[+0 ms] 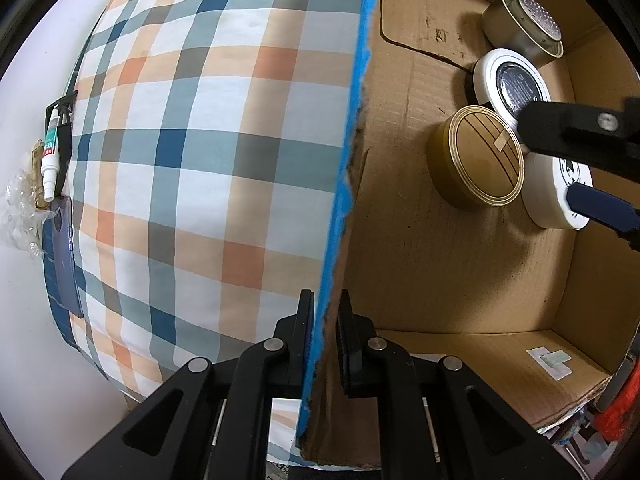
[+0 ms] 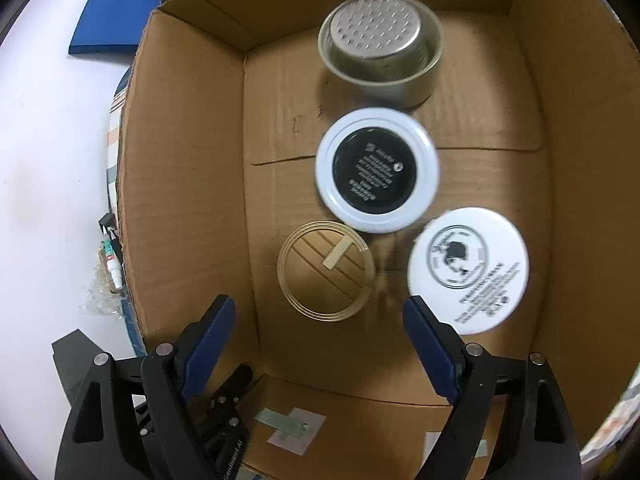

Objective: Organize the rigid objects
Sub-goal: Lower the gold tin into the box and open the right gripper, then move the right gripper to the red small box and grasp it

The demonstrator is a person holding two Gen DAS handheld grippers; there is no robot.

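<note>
A cardboard box (image 2: pixel 192 184) sits open on a white table (image 2: pixel 48 152), seen from two cameras looking down along the grippers. The left gripper (image 1: pixel 325 344) points straight down and is clamped on the box's left wall, whose top edge carries a strip of blue tape (image 1: pixel 352 128). Beside that wall, outside the box, lies a plaid cloth (image 1: pixel 208 128) in blue, orange and white, with a small white tube (image 1: pixel 50 160) near its far edge.

Inside the box, four round containers rest on the floor. A silver metal tin (image 2: pixel 380 48) with a dimpled top stands farthest back. In front of it is a white tin with a black label (image 2: pixel 376 170), touching a gold tin (image 2: pixel 326 270) at its lower left. A white tin with printed text (image 2: pixel 468 270) sits to the right.

The right gripper (image 2: pixel 320 344) hovers above the gold tin with its blue-padded jaws spread wide, holding nothing.
</note>
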